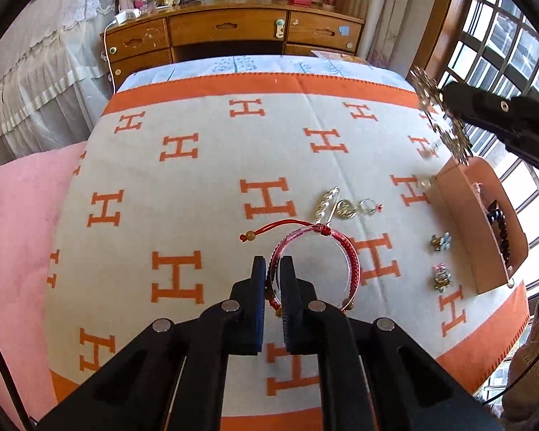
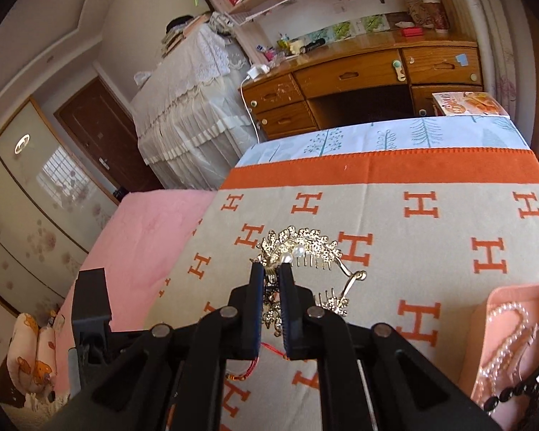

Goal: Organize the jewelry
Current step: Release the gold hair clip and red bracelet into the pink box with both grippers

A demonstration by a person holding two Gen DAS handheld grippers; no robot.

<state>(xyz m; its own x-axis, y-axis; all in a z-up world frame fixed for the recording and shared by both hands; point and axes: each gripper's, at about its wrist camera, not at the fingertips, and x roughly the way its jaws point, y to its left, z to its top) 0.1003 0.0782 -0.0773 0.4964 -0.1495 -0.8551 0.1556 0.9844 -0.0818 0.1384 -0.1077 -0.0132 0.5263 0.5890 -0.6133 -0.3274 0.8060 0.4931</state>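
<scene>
My left gripper (image 1: pixel 273 262) is shut on a red braided bracelet (image 1: pixel 348 251), held just above the H-patterned blanket (image 1: pixel 183 179). My right gripper (image 2: pixel 271 269) is shut on a gold and silver hair comb (image 2: pixel 305 244) with pearls, lifted above the blanket; it also shows in the left wrist view (image 1: pixel 434 115) at the upper right, above the pink jewelry box (image 1: pixel 463 222). The box holds a pearl necklace (image 2: pixel 510 327) and dark beads (image 2: pixel 514 393). A pearl hairpin (image 1: pixel 327 201), a gold pendant (image 1: pixel 345 209), a ring (image 1: pixel 368 206) and two flower earrings (image 1: pixel 440 242) lie on the blanket.
The blanket covers a bed with a pink sheet (image 1: pixel 18 222) on the left. A wooden desk (image 1: pixel 233 32) stands beyond the bed's far end. A window (image 1: pixel 503 57) is at the right. A book (image 2: pixel 470 104) lies at the bed's far right corner.
</scene>
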